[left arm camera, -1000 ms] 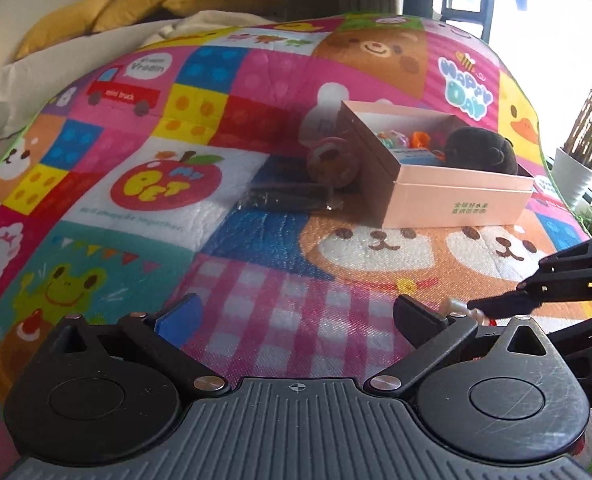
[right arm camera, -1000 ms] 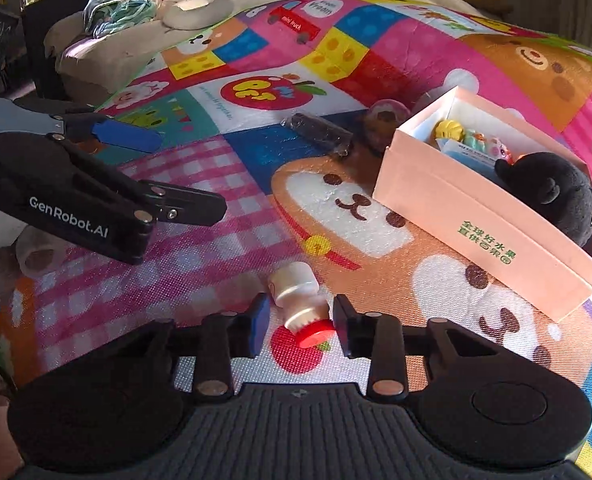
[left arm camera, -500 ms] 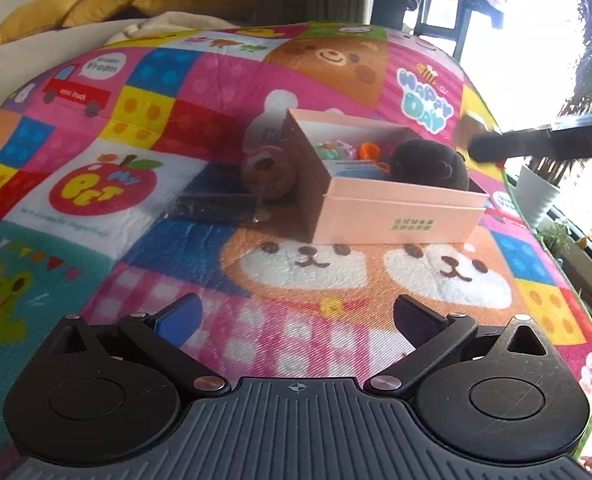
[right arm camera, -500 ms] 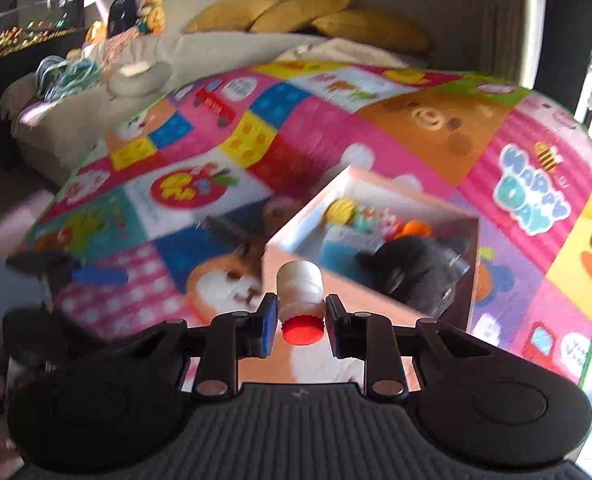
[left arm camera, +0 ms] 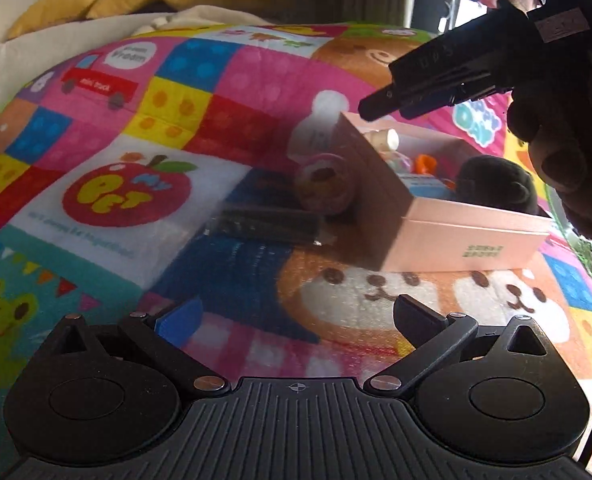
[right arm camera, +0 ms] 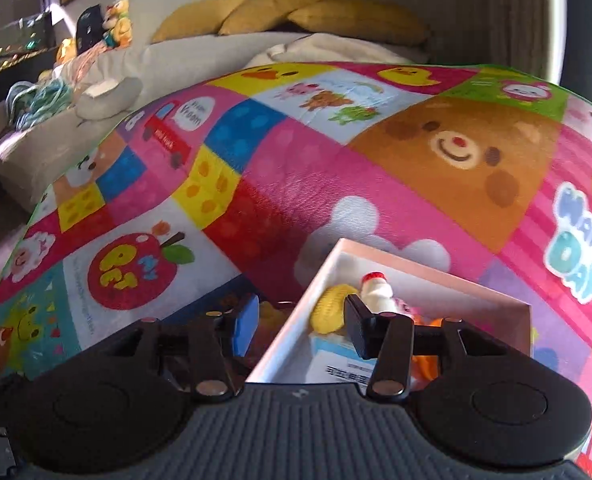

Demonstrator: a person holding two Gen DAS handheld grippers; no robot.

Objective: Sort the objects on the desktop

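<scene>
A pink cardboard box (left arm camera: 472, 236) stands on the colourful play mat; it also shows in the right wrist view (right arm camera: 291, 332). Inside lie a small white bottle with a red cap (right arm camera: 376, 288), seen also in the left wrist view (left arm camera: 384, 139), a yellow toy (right arm camera: 330, 308), a black plush (left arm camera: 492, 184) and a blue packet (right arm camera: 344, 364). My right gripper (right arm camera: 300, 320) is open and empty, hovering over the box's left wall; it shows from outside in the left wrist view (left arm camera: 392, 100). My left gripper (left arm camera: 296, 316) is open and empty above the mat, in front of the box.
A round pink toy (left arm camera: 324, 184) and a dark flat packet (left arm camera: 267, 224) lie on the mat (left arm camera: 127, 132) just left of the box. A sofa with yellow cushions (right arm camera: 287, 8) stands behind. A potted plant stands beyond the mat's right edge.
My right gripper carried the bottle over the box, opened and let it go; the bottle now lies in the box. My left gripper stayed open over the mat.
</scene>
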